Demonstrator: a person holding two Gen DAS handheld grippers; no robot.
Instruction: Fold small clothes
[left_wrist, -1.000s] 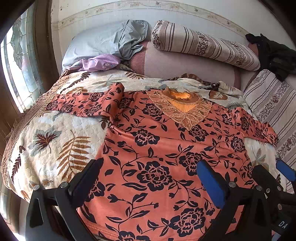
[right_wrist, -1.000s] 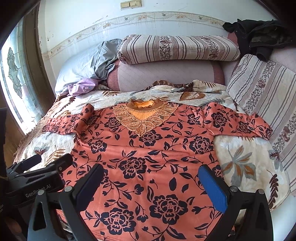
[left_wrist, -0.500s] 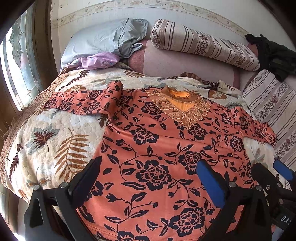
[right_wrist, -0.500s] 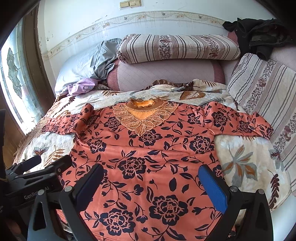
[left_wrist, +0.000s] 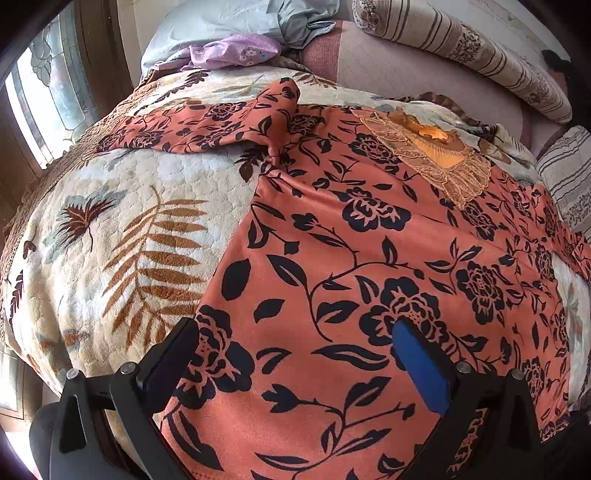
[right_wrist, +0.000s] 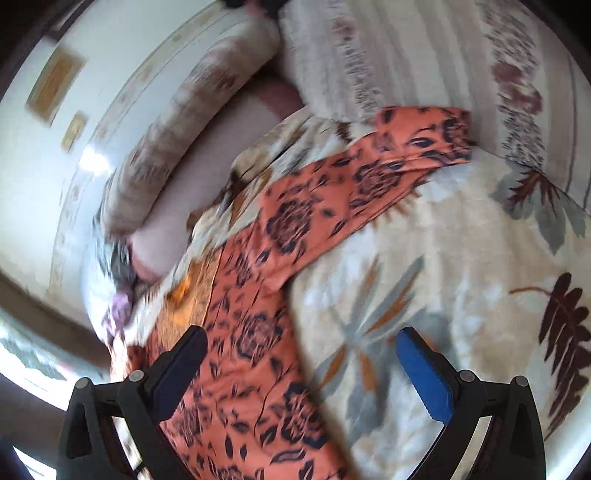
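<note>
Bed under a leaf-print blanket, striped pillows at its head. Floral orange top spread flat and face up across it, lace collar toward the pillows, both sleeves stretched outward. No fold made; all folding left, by the look of it. Left gripper and right gripper poised above, fingers wide apart, empty.

I see smooth, faintly shiny cloth on the blouse, lying over a fuzzy, quilted blanket.
</note>
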